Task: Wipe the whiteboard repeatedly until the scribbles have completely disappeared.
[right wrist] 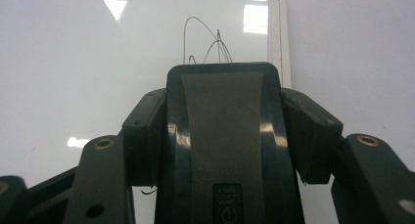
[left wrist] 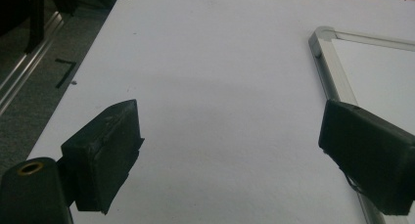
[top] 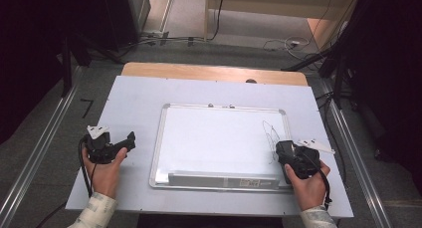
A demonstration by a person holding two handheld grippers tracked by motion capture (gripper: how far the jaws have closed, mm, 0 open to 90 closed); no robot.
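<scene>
black eraser (right wrist: 224,136) is clamped between the jaws of my right gripper (top: 287,149), sitting over the right part of the whiteboard (top: 219,138), just below the scribbles (top: 271,136). in the right gripper view the eraser's back fills the middle, both jaws pressed to its sides, and the thin looping pen marks (right wrist: 208,43) show just past its far edge, near the board's corner.

progress-wise, i'd say the wiping is barely started or not started at all. the loops look intact in the high view, and the eraser is down at their lower end, not on top of them. what's left, by my guess: push the eraser up over the marks and sweep till that corner is clean. the other parts of the board already look blank, apart from ceiling light reflections.

my left gripper (top: 123,142) is off the board on the pale tabletop (top: 134,96), just beside the board's left frame (left wrist: 337,87). its jaws stand wide apart with nothing between them, so it's idle.

stuff i can't make out: whether the eraser's felt is actually touching the board, since the eraser body hides the contact. the lower ends of the scribbles are hidden behind it too. there's a printed strip (top: 224,179) along the board's near edge, text too small to read, and the logo on the eraser is cut off.
</scene>
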